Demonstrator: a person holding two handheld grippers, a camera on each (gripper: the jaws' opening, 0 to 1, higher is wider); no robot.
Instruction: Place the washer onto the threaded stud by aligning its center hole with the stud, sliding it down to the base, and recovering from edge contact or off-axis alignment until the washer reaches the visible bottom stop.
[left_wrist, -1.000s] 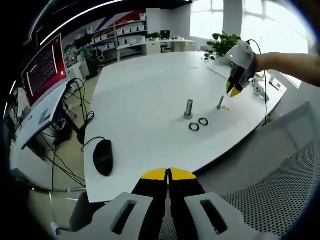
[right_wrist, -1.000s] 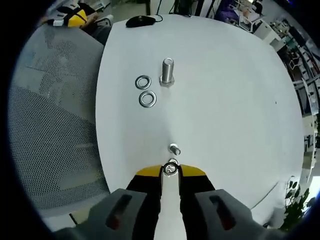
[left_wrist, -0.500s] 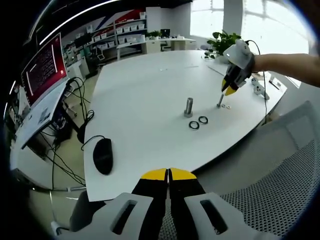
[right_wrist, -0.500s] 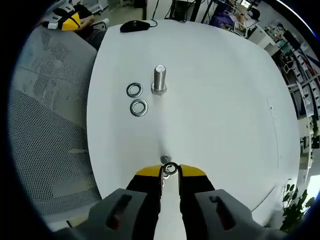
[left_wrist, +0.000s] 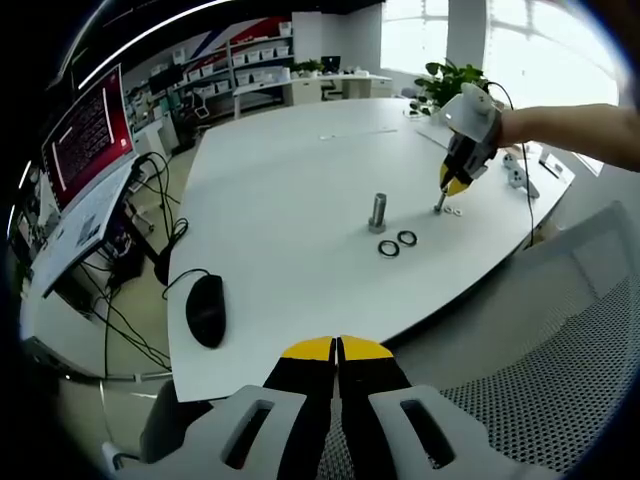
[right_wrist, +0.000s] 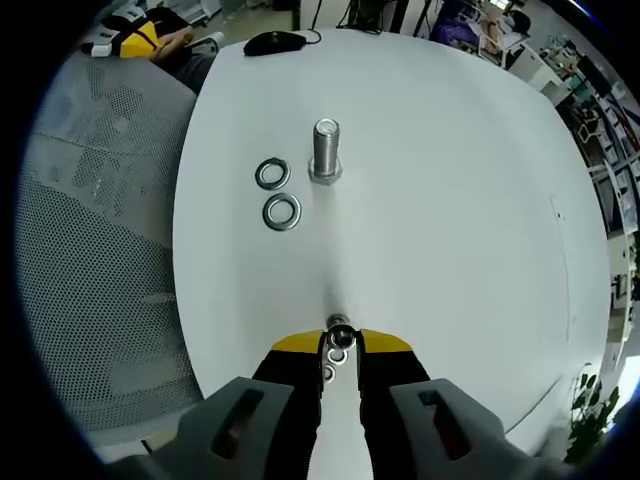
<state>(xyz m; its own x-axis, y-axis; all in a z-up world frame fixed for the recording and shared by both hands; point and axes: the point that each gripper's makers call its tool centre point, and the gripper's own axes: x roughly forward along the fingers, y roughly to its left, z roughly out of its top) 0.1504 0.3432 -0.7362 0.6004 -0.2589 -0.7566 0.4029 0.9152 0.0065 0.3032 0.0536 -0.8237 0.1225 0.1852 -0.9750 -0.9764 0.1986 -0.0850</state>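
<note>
White table (right_wrist: 450, 200), rounded edge, wide bare top at 12 to 3 o'clock of my right gripper (right_wrist: 340, 345) in the right gripper view; the rim runs close at 9 o'clock, with a mesh chair (right_wrist: 90, 260) just past it.

Washer (right_wrist: 340, 336): small, steel, pinched between my right jaws, sitting at the top of the small stud (right_wrist: 341, 320), whose tip shows just ahead of the jaw tips. Whether the hole has gone over the stud I cannot tell. A second small ring (right_wrist: 328, 373) lies on the table between the jaws, nearer the camera.

Large bolt (right_wrist: 325, 152): upright, at 12 o'clock, well apart. Two large washers (right_wrist: 277, 192) lie flat just beside it, toward the table edge.

Mouse (left_wrist: 206, 313): black, near the table's near edge in the left gripper view.

Left gripper (left_wrist: 337, 350): jaws pressed together on nothing, held off the table beyond its edge.
</note>
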